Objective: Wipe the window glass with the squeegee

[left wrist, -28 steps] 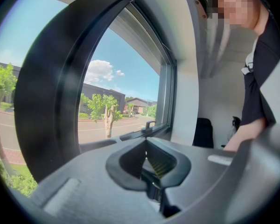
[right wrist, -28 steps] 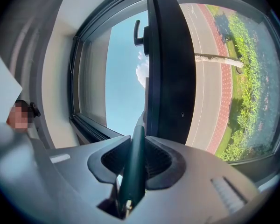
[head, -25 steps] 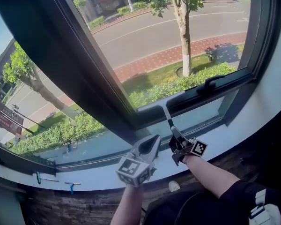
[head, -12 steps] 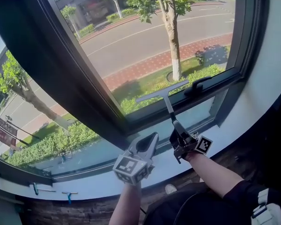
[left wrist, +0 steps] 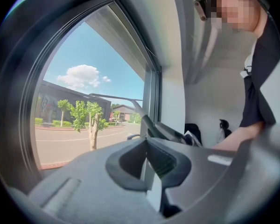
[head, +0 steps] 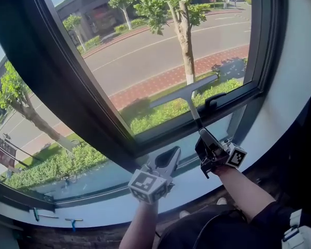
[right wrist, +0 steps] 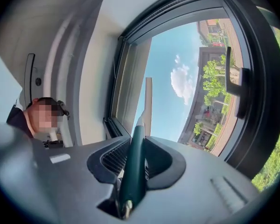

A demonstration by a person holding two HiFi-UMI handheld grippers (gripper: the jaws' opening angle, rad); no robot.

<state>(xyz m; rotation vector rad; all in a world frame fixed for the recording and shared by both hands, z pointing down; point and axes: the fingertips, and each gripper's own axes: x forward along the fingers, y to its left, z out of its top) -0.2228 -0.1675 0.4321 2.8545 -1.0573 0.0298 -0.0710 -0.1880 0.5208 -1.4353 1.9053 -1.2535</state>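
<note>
Both claws are closed, my left claw (head: 168, 157) empty, my right claw (head: 205, 139) holding the squeegee (head: 189, 95) lengthwise toward the glass (head: 145, 51) ahead.

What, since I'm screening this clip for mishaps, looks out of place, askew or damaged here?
Nothing stands out. The right gripper is shut on the squeegee, whose blade lies on the window glass roughly parallel to the lower frame. The left gripper is shut on nothing above the sill. No cracks or spills show.
</note>
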